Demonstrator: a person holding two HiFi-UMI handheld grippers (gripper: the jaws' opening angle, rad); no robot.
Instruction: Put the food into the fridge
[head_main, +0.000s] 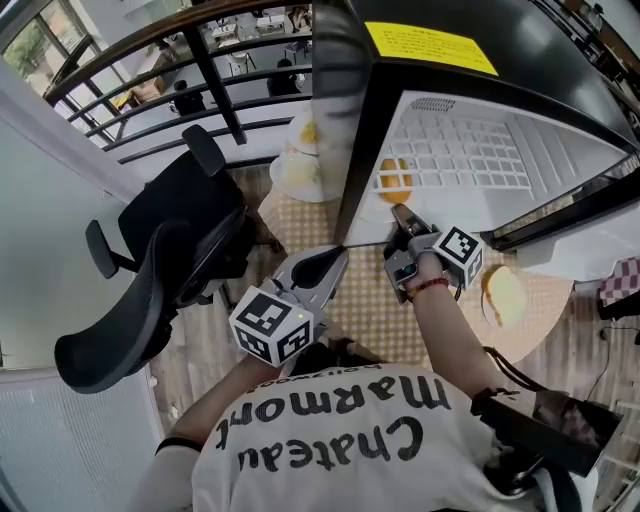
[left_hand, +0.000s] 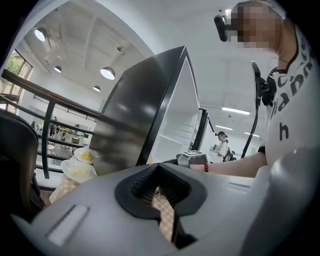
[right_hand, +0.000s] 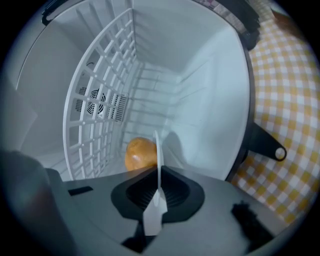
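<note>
While the left tongs (left_hand: 159, 187) clench nothing, the right tongs (right_hand: 159, 192) grip a plate (right_hand: 158, 150) bearing a bun (right_hand: 139, 154) inside the fridge (right_hand: 200, 90).

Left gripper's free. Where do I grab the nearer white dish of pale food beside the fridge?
Take the dish by its rim on the side facing the left gripper, coming in roughly level, one jaw above the rim and one below. The food sits in the middle and the wall flares out, so the rim looks the only thin, bare part.
</note>
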